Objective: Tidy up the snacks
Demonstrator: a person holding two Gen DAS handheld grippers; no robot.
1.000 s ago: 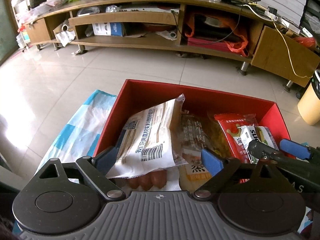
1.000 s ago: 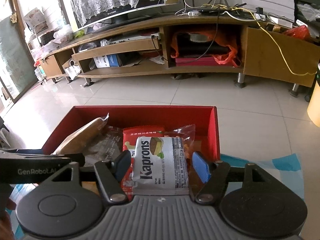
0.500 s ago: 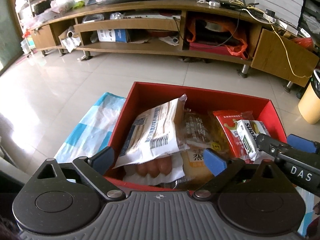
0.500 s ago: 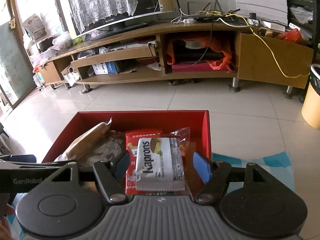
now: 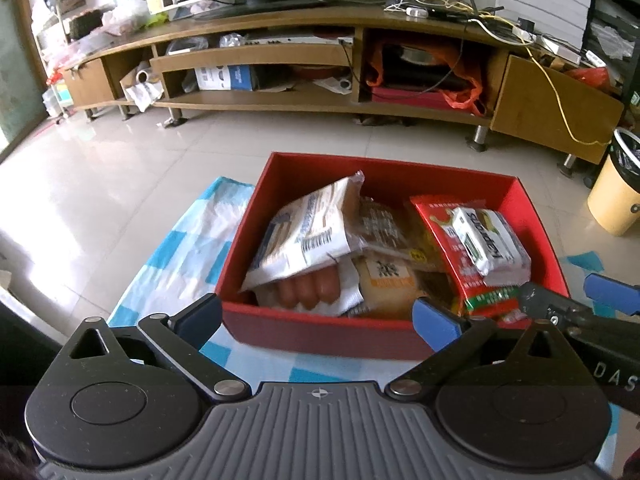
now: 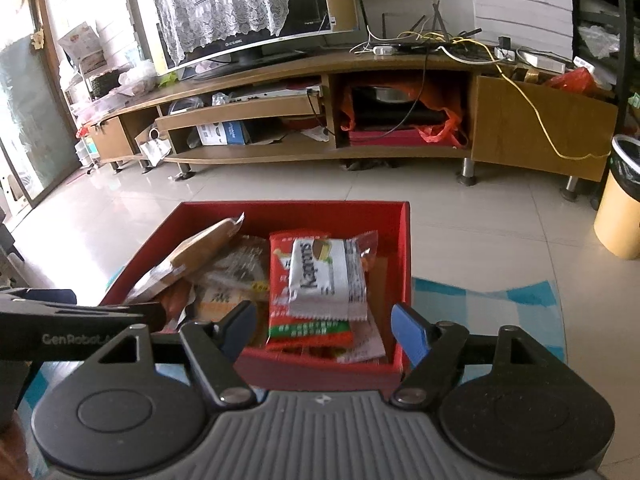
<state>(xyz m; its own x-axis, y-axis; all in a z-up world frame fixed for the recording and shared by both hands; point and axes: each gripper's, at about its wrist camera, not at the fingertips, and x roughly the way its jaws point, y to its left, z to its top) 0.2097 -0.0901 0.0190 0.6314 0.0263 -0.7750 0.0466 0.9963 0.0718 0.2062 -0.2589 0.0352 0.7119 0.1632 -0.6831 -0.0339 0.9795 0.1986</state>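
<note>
A red box (image 5: 384,170) (image 6: 402,280) on a blue-and-white checked cloth (image 5: 188,248) holds several snack packs. A white bread pack (image 5: 308,232) leans at its left over a sausage pack (image 5: 310,288). A white Kaprons wafer pack (image 5: 490,240) (image 6: 326,276) lies on a red snack bag (image 5: 452,248) (image 6: 280,280) at the right. My left gripper (image 5: 316,316) is open and empty at the box's near wall. My right gripper (image 6: 324,328) is open and empty over the box's near right corner, short of the wafer pack.
A long wooden TV stand (image 5: 320,64) with a television, boxes and cables runs across the back. A yellow bin (image 5: 612,196) (image 6: 620,208) stands at the right on the tiled floor (image 5: 100,168).
Both grippers have drawn back toward me from the box and stayed open. The snacks lie farther from the fingers than before.
</note>
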